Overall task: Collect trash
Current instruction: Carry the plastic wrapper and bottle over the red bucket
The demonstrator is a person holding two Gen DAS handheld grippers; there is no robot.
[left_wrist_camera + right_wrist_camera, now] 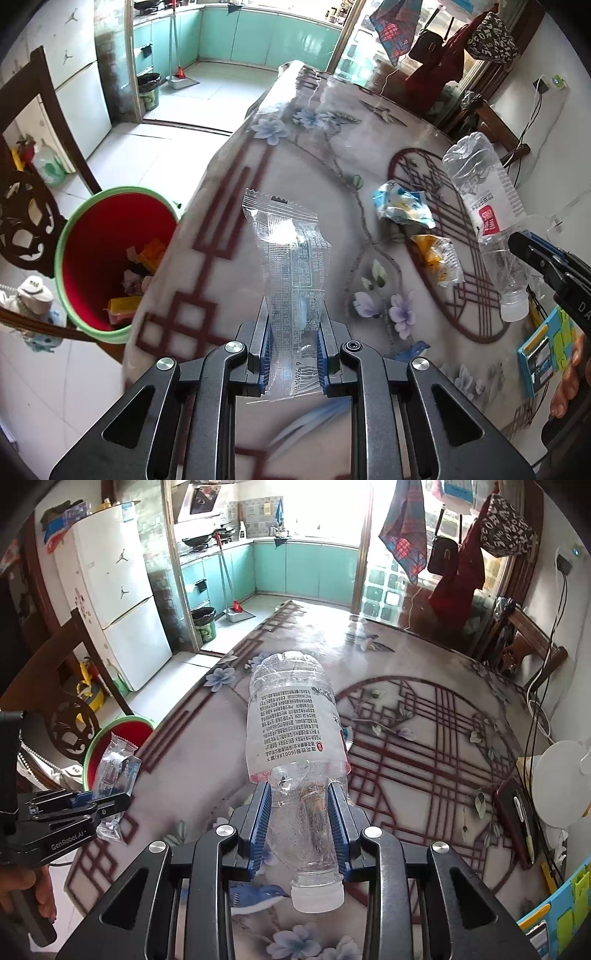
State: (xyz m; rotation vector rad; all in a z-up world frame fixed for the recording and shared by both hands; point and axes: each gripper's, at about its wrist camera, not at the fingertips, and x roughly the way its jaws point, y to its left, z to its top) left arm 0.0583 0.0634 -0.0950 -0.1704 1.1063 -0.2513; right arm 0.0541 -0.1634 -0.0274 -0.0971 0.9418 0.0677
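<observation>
My left gripper (294, 317) is shut on a clear plastic wrapper (288, 258) and holds it above the table's left edge. The wrapper also shows in the right wrist view (114, 771). My right gripper (298, 794) is shut on an empty clear water bottle (291, 716), cap end towards the camera, held above the table. The bottle also shows in the left wrist view (487, 218). A red bin with a green rim (110, 254) stands on the floor left of the table and holds some trash. A blue crumpled wrapper (400, 205) and a yellow wrapper (437, 258) lie on the table.
The table (295, 155) has a flowered glossy cover. A dark wooden chair (22, 199) stands by the bin. A phone (517, 819), a white lamp base (561, 782) and a blue booklet (543, 350) sit at the table's right side. The kitchen lies beyond.
</observation>
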